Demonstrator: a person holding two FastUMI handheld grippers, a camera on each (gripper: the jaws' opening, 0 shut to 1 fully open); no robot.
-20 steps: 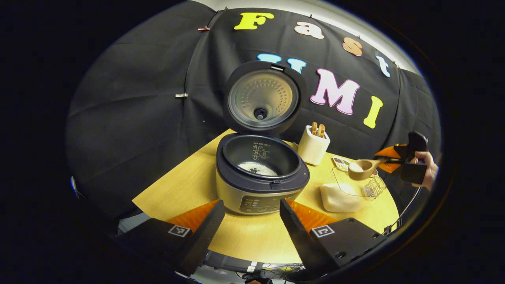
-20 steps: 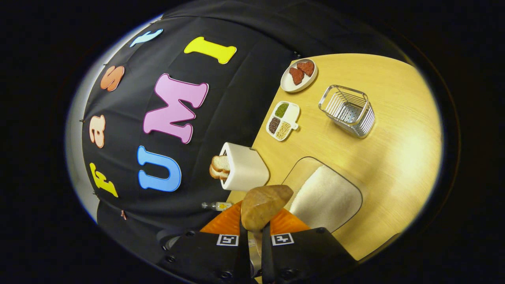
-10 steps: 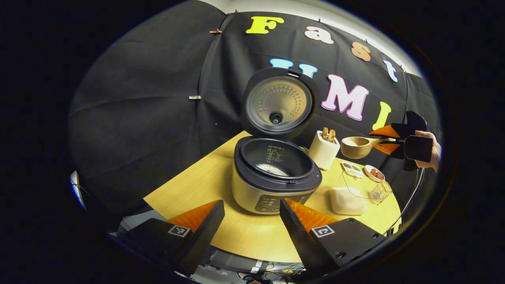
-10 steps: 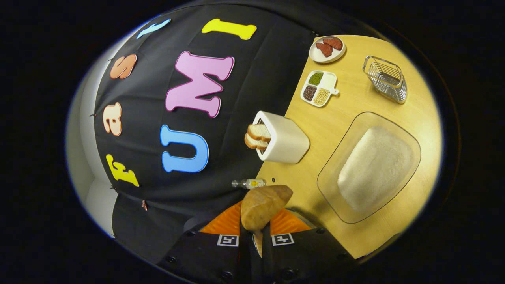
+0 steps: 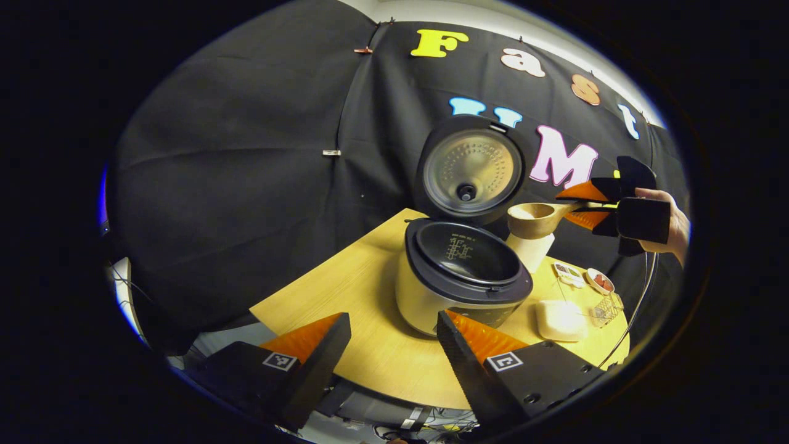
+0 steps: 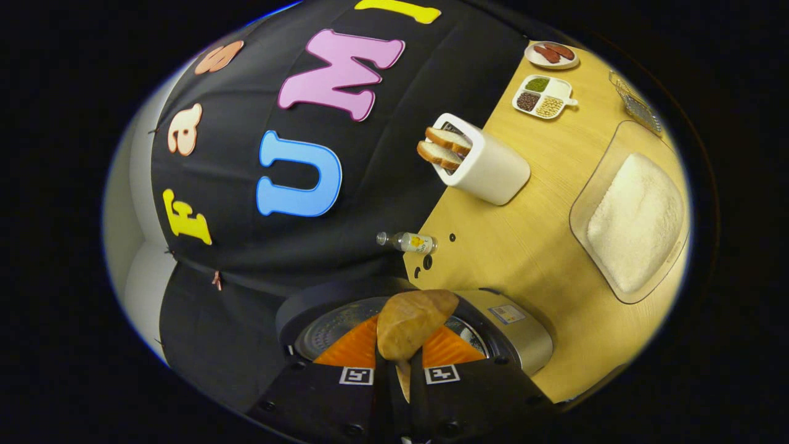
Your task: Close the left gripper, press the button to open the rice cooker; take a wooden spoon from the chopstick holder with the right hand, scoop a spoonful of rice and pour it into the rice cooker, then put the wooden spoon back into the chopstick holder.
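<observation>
The right gripper (image 5: 585, 208) pinches the spoon (image 5: 535, 219) by its handle, bowl level beside the open cooker (image 5: 465, 277). The left gripper (image 5: 393, 345) hangs wide, empty. The spoon looks light and stiff — loose rice likely spills if tipped early.

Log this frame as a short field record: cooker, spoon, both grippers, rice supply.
rice cooker: lid up, inner pot exposed
wooden spoon: held by its handle, bowl upward, in the air beside the open lid, to the right of the pot
right gripper: jaws shut on the spoon handle
left gripper: jaws apart, holding nothing, back from the cooker
rice tray: clear tray on the table with a white mound of rice
chopstick holder: white, standing on the table
</observation>
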